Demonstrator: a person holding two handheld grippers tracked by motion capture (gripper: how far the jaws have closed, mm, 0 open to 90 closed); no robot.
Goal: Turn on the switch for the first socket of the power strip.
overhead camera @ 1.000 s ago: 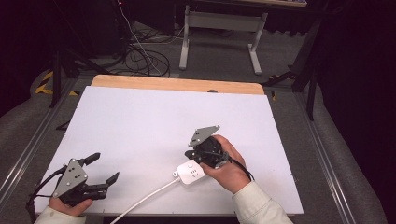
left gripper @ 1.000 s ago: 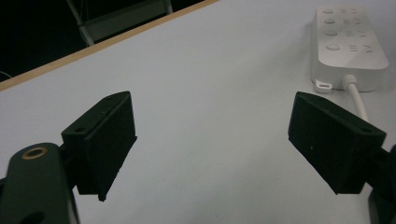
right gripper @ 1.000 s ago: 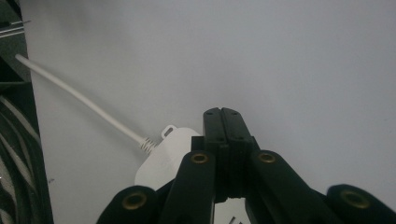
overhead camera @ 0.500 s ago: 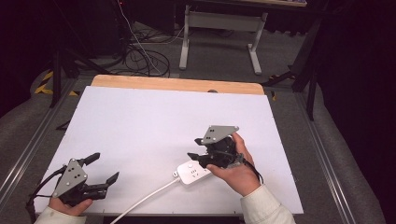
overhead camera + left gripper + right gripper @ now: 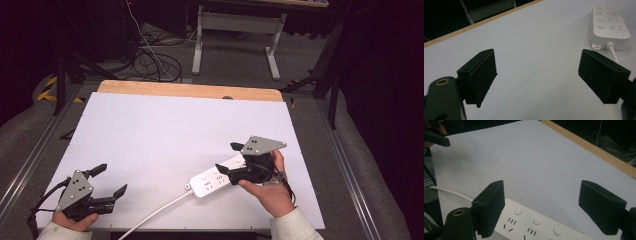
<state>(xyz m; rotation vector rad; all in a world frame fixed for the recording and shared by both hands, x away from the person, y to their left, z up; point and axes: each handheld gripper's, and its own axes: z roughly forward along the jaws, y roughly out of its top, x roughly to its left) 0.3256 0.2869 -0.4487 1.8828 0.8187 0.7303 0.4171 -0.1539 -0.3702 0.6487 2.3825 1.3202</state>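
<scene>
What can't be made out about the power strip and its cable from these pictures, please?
- Far end of the power strip: covered by the right gripper in the high view, cut off by the frame's edges in both gripper views.
- Where the white cable leads: it runs off the table's near edge in the high view.
- Socket markings: too small in the high view.

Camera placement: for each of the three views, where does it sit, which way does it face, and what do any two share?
High view: above the person's side, facing forward and down on the white table; both hands, left gripper, right gripper.
Left gripper view: rides the left gripper, across the table toward the power strip; own jaws apart.
Right gripper view: over the power strip; own jaws apart.
All three share the power strip.
</scene>
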